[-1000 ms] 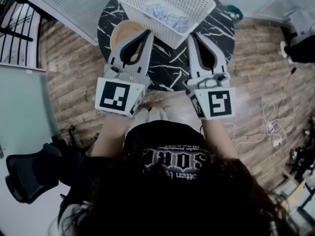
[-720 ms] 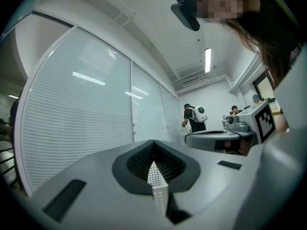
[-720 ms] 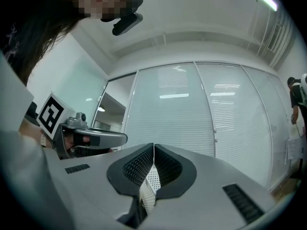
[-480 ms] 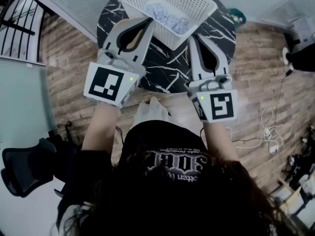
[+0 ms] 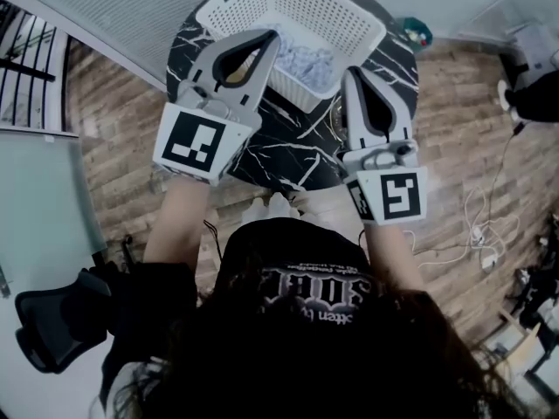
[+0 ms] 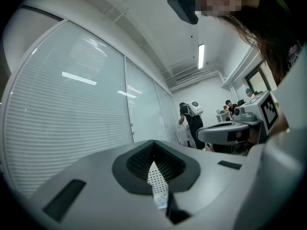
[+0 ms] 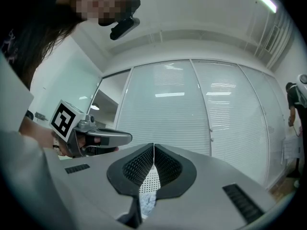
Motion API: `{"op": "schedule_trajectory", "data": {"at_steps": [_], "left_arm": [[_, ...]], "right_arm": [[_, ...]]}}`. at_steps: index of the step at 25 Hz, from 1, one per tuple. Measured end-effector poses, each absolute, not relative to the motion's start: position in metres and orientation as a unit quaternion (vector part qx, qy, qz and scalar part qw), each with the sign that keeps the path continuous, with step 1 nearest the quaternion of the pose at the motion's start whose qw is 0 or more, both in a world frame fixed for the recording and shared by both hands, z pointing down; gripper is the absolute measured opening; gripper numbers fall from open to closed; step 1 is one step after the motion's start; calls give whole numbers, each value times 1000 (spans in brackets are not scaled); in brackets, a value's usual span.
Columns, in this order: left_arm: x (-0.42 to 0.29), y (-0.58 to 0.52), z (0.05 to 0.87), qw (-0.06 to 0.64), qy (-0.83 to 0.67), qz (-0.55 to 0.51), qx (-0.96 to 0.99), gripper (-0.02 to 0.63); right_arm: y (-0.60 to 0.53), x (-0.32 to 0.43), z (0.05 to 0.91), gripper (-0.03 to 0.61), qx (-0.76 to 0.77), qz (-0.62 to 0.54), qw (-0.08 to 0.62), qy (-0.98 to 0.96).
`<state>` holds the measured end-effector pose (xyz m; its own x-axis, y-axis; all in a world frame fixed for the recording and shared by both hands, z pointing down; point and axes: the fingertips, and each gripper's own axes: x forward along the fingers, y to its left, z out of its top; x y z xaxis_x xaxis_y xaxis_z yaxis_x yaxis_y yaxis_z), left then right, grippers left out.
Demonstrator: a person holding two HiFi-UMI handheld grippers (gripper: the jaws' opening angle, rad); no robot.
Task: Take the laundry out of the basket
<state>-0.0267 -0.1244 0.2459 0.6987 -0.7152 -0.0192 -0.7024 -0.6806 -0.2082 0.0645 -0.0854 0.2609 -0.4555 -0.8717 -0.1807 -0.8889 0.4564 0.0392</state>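
Presently: left gripper (image 5: 272, 36), right gripper (image 5: 350, 73) at white perforated plastic basket (image 5: 342, 14) rim, jaws pressed together, empty; unopened, may merely shove pale crumpled laundry (image 5: 307, 59).

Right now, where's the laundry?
Head view, top centre: the laundry lies inside the white basket on the black marble table, between the tips of the left gripper and the right gripper.

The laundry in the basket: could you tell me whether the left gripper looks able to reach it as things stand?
Probably yes. The basket is open-topped, the left gripper is at its near rim beside the laundry, nothing between; its shut jaws must open first.
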Motion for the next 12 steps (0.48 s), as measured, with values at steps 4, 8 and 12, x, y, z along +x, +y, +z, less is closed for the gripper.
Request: {"op": "schedule_trajectory", "data": {"at_steps": [4, 8, 12], "left_arm": [[-24, -148, 245, 108, 370, -35, -922, 2], [-23, -167, 248, 110, 355, -41, -927, 2], [-21, -184, 254, 103, 339, -43, -934, 2]], "right_arm": [[-105, 65, 260, 28, -528, 64, 68, 844], [-123, 62, 260, 28, -536, 63, 66, 840], [-138, 60, 261, 28, -543, 61, 63, 835]]}}
